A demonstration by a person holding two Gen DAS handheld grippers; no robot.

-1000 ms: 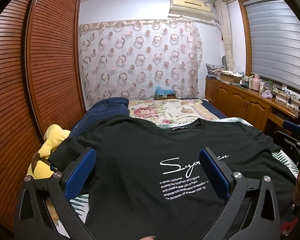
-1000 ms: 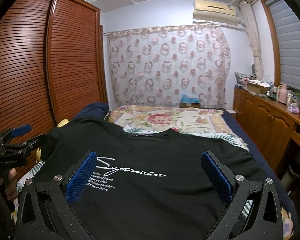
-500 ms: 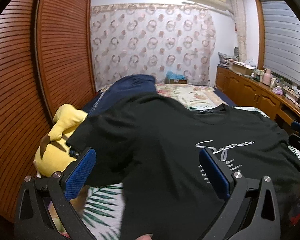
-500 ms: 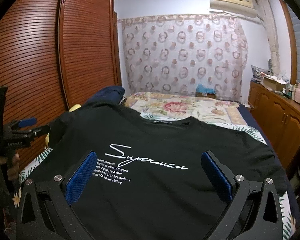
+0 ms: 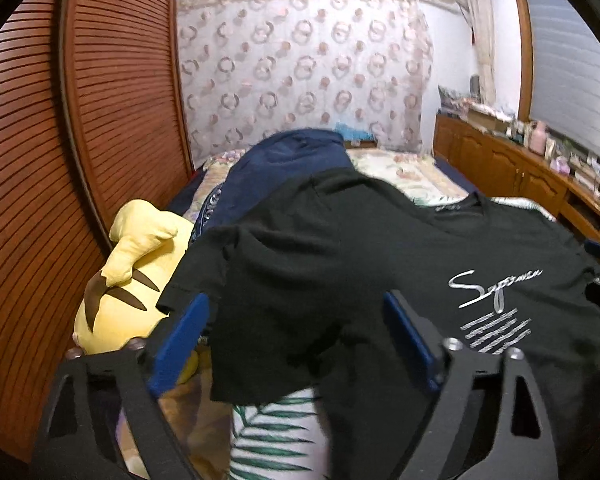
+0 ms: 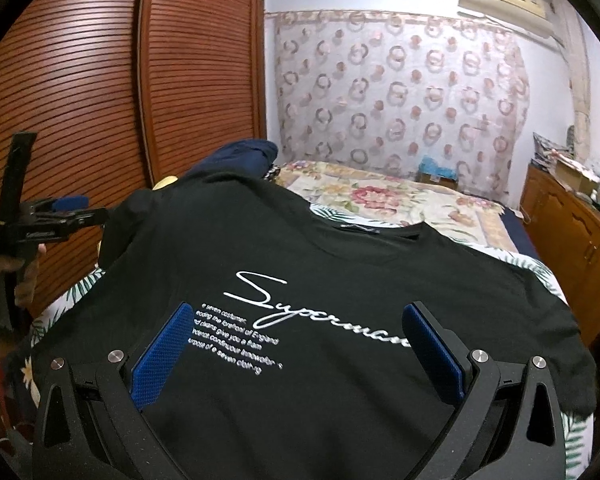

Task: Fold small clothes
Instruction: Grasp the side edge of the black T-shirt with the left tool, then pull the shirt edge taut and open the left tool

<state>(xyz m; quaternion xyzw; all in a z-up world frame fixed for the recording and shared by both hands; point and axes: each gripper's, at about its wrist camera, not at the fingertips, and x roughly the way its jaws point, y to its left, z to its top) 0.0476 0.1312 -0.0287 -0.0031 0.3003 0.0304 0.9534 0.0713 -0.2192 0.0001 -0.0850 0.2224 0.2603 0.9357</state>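
At the bottom of the left wrist view we see our left gripper [image 5: 296, 344], its blue pads still set wide though the jaws have just been closing in. The sleeve and side of a black T-shirt [image 5: 340, 264] lie between the pads, filling the middle of the frame; the fabric is blurred here, and the pads do not appear to press on it. Below the sleeve, at bottom centre, a leaf-print sheet [image 5: 276, 432] shows. To the left of the sleeve sits a yellow plush toy [image 5: 136, 280], and behind it a dark blue garment [image 5: 284, 164] lies heaped toward the upper middle.

In the right wrist view our right gripper [image 6: 298, 354] stands at the bottom with its pads spread wide and nothing clamped. The T-shirt lies flat on the bed beneath and beyond it, its white script lettering [image 6: 320, 316] running between the two pads. At the left edge we see the left gripper side-on, held in a hand [image 6: 4, 276]. Farther back lie a floral bedspread [image 6: 380, 196] and a patterned curtain [image 6: 400, 92].
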